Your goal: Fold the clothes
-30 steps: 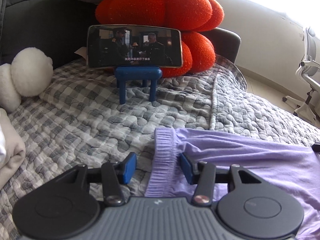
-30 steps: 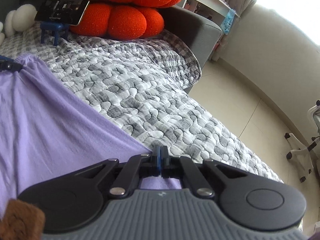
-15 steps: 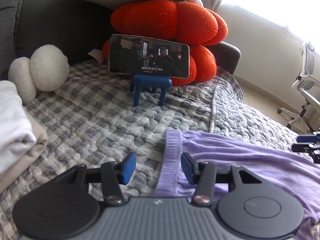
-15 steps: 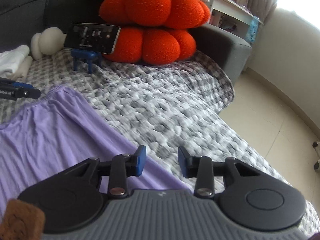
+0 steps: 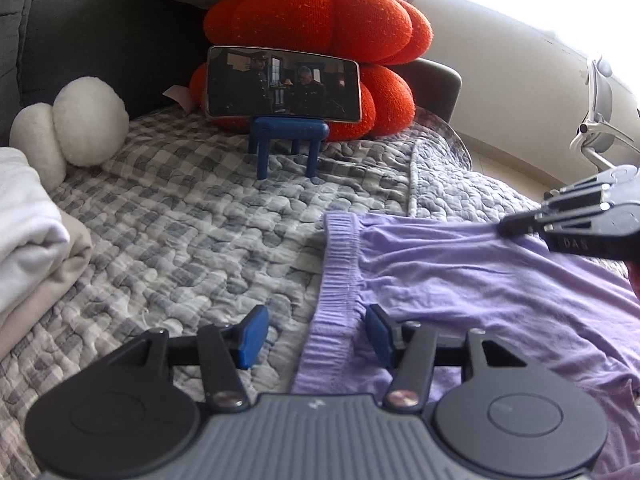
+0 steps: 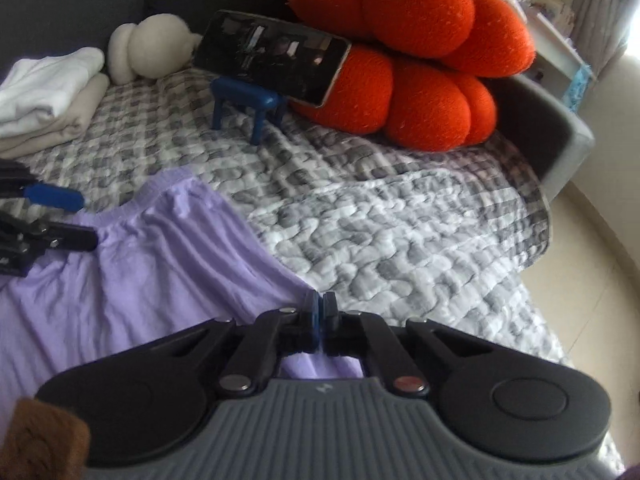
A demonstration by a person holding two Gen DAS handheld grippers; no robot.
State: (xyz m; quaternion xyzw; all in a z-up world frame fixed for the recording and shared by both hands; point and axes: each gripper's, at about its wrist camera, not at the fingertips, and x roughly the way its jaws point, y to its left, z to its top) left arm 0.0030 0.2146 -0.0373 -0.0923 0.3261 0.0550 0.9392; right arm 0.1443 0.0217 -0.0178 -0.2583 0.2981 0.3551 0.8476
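Surface: a grey-and-white checked quilt covered a grey sofa.
Room: pale floor lay at 3 o'clock in the right wrist view; part of an office chair stood at 2 o'clock in the left wrist view.
Back of sofa: orange cushions at 12 o'clock, with a phone leaning on them on a blue stand; a white plush at 10 o'clock.
Stack: folded clothes, white on beige, at 9 o'clock.
Garment: purple shorts lay spread on the quilt, waistband towards the stack.
Left tongs: about half open and widening; the waistband ran between the pads, neither pressing it.
Right tongs: closed at the shorts' far edge, at 6 o'clock in their own view; whether cloth was pinched could not be told.
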